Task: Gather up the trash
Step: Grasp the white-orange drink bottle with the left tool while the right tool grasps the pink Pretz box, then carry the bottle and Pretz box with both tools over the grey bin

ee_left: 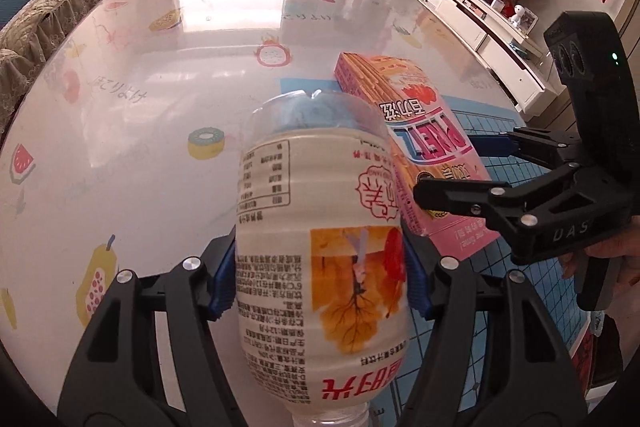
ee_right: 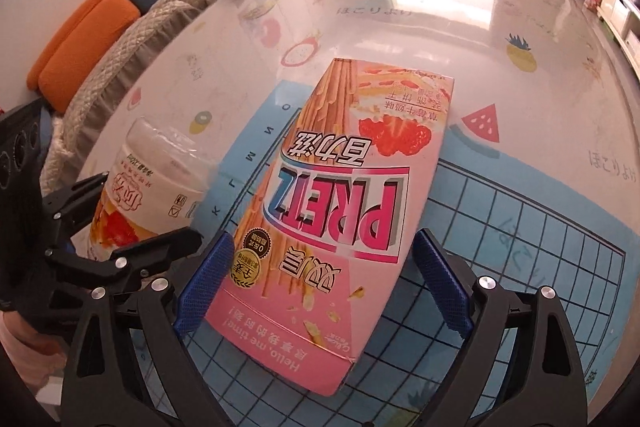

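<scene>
Two tongs are seen. Left tongs (ee_left: 320,283) are clenched on a labelled plastic bottle (ee_left: 320,247), held between the blue pads (ee_left: 222,287). Right tongs (ee_right: 320,283) are spread around a pink Pretz box (ee_right: 332,203), left pad touching, right pad apart. Box is lying on a blue grid mat (ee_right: 520,247) on the glossy tabletop (ee_right: 460,27).

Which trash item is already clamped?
The clear plastic bottle with the white label, pinched in the left tool. The pink Pretz box lies between the right tool's open pads, ungripped.
</scene>
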